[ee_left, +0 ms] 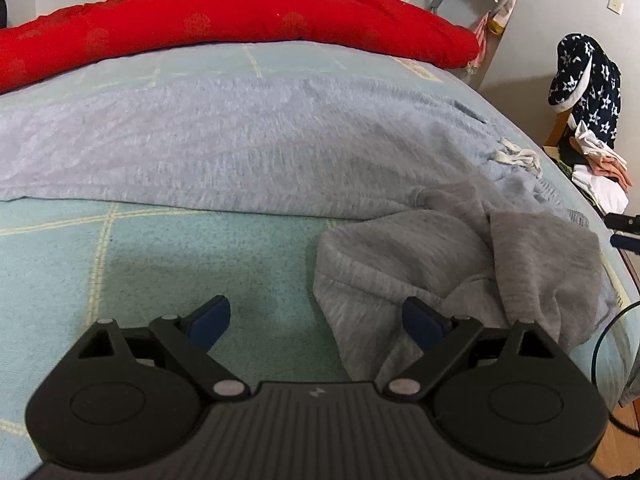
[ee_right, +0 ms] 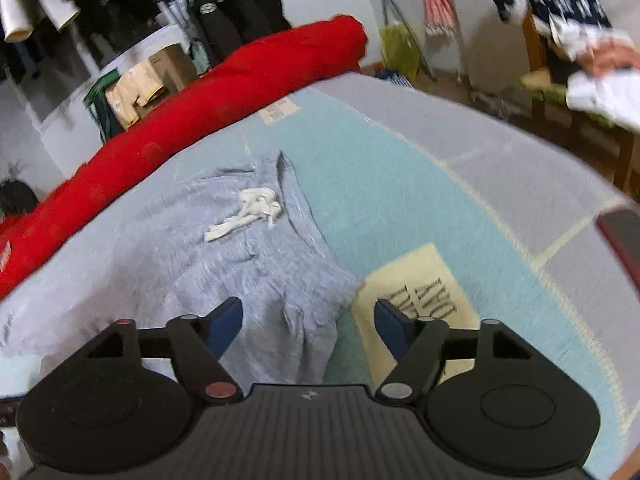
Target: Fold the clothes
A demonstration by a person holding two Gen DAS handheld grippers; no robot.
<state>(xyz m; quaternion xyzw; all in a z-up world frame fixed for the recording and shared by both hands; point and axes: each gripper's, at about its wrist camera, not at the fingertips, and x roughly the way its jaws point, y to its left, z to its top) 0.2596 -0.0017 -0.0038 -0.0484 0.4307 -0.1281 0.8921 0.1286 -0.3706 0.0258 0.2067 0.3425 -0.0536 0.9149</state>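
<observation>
A pale blue-grey sweatshirt lies spread across the bed, its white drawstring near the right edge. A bunched grey part of it is heaped at the near right. My left gripper hovers open over the bedcover, its right finger over the grey heap, nothing between the pads. In the right wrist view the same garment lies below, white drawstring on top. My right gripper stands open above the garment's near edge, holding nothing.
A long red quilt runs along the far side of the bed. The teal checked bedcover carries a cream label. A chair with a navy star-print garment and folded clothes stands right of the bed. Clothes hang behind.
</observation>
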